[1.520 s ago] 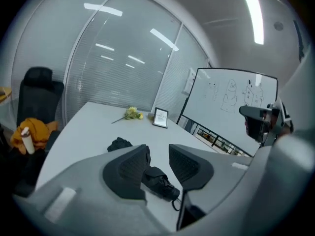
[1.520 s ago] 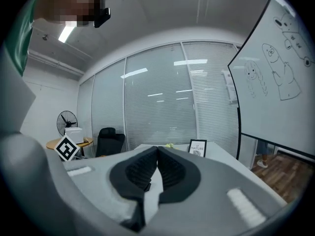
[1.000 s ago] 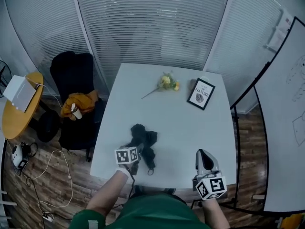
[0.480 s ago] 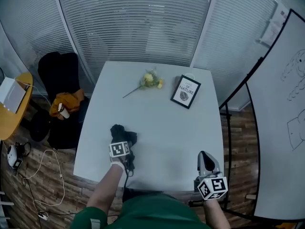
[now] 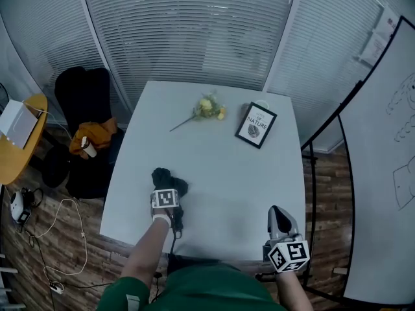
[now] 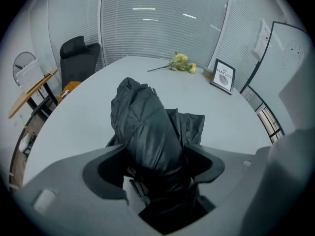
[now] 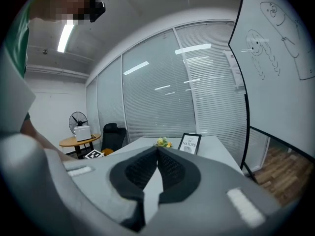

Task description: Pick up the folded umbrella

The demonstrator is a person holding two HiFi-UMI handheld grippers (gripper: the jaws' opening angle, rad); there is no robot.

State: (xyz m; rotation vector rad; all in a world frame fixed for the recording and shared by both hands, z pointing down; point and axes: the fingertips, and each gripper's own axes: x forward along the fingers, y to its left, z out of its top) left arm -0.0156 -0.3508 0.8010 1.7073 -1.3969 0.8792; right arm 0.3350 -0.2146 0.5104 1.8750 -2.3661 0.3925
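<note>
Left hand-held gripper point(image 6: 157, 154), jaws just opened, straddles folded umbrella point(image 6: 142, 114); right hand-held gripper point(image 7: 157, 150) closed.

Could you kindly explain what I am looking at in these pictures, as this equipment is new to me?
No robot here: a person holds a two-jaw gripper in each hand. The head view looks down from a camera on the person's head; each gripper view rides on a gripper and looks along its jaws. On the white table are a folded black umbrella, yellow flowers and a framed picture. The left gripper has jaws that have just been opening and stand wide around the umbrella, not clamping it. The right gripper is shut and empty.
</note>
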